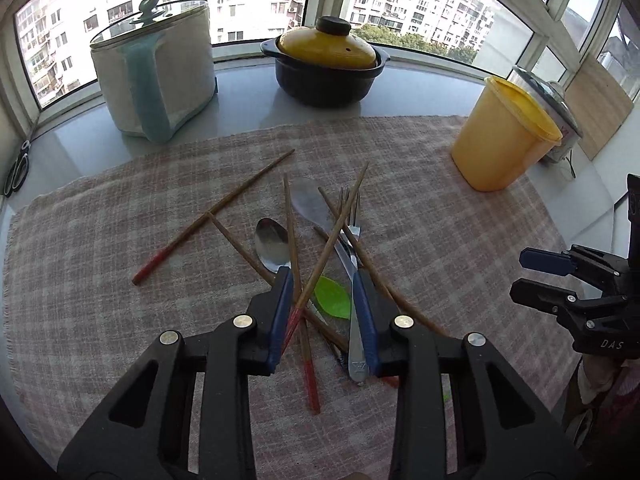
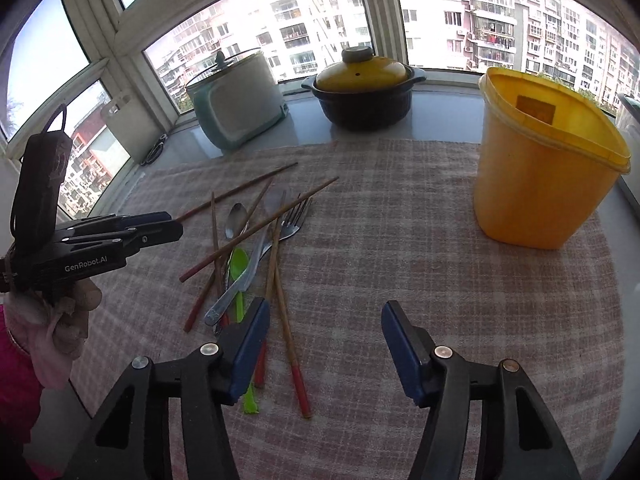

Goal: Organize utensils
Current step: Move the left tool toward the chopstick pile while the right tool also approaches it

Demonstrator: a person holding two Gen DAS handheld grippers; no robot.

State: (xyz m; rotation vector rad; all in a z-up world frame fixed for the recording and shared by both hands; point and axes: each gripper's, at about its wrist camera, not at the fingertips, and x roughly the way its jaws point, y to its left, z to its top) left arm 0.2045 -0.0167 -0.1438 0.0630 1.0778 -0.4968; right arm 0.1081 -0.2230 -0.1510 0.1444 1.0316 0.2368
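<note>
- Windowed corner room, apartment blocks outside; a checked cloth (image 1: 120, 320) covers the desk (image 1: 64, 148) below the sill.
- Far left on the bare desk: scissors (image 1: 16, 172). Behind the cloth: a pale cooker with glass lid (image 1: 156, 72), then a dark casserole with yellow lid (image 1: 328, 64).
- Centre of the cloth: the utensil pile (image 2: 248, 248), all crossed over each other. Wooden chopsticks with red ends (image 1: 212, 216), a metal spoon (image 1: 272, 244), a larger pale spoon (image 1: 316, 204), a fork (image 2: 294, 220), a green plastic spoon (image 2: 239, 272).
- Left claw (image 1: 320, 280) hangs over the near end of the pile, jaws narrowed, a red-ended chopstick, the green spoon and a metal handle lying between the pads. No clear pad contact; nothing looks lifted.
- Right claw (image 2: 324, 312) sits just right of the pile, jaws about half apart, nothing between them but cloth.
- Right rear: a yellow tub (image 2: 548, 160), upright, open-topped, well apart from the pile; likely the destination.
- Judgement on the step: the left claw is settling on its first pick. Best to bracket one handle only, where it sticks free of the tangle, and close square across it. Lifting slowly matters, since crossed chopsticks may drag or roll.
</note>
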